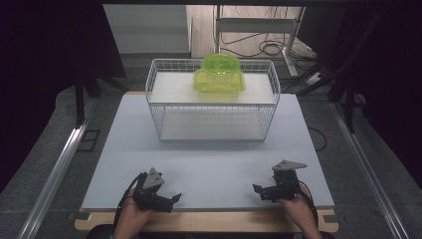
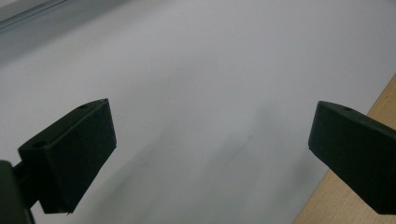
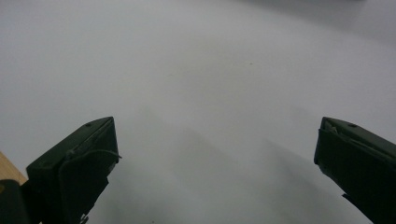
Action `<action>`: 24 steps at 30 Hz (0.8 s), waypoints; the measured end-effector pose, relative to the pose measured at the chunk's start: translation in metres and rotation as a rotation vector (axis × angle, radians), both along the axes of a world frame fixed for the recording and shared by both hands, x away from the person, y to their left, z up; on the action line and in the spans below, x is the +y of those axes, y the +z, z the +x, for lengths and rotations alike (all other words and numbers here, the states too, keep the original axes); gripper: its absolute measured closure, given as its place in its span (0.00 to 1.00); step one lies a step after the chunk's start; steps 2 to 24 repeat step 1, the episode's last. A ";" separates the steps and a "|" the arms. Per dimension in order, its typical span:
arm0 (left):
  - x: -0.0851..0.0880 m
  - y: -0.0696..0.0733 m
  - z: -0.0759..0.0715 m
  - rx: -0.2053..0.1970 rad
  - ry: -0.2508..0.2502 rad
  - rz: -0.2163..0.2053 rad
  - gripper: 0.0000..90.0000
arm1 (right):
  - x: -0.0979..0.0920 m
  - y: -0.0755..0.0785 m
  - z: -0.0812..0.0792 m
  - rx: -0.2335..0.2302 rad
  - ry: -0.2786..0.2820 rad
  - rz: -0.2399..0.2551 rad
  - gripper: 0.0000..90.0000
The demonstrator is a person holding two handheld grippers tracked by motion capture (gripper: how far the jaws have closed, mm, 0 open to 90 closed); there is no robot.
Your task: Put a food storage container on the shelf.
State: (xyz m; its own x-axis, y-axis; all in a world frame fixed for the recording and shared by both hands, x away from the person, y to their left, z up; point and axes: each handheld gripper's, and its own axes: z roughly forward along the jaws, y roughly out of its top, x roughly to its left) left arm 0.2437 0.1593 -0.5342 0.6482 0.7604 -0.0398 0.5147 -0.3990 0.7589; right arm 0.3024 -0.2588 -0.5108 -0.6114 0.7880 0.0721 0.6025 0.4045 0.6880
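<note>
Green plastic container (image 1: 219, 74) sits atop wire rack (image 1: 164, 107), far centre of surface (image 1: 124, 149). Prob. light, stiff, slick; grip by rim. Left tongs (image 1: 171, 200) & right tongs (image 1: 259, 191) both apart, empty, near edge.

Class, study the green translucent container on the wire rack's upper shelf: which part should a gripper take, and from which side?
Probably the raised domed top of the green container, taken from above. The wire rack fences the shelf with a low rim on every side, so a side approach looks blocked, while the top stands clear above that rim. Both grippers are open.
</note>
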 end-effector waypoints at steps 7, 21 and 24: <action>0.000 0.000 0.000 -0.001 0.000 -0.001 0.01 | 0.000 0.000 0.000 0.000 -0.002 0.000 0.00; 0.000 0.000 0.000 -0.001 0.000 -0.001 0.01 | 0.000 0.000 0.000 0.000 -0.002 0.000 0.00; 0.000 0.000 0.000 -0.001 0.000 -0.001 0.01 | 0.000 0.000 0.000 0.000 -0.002 0.000 0.00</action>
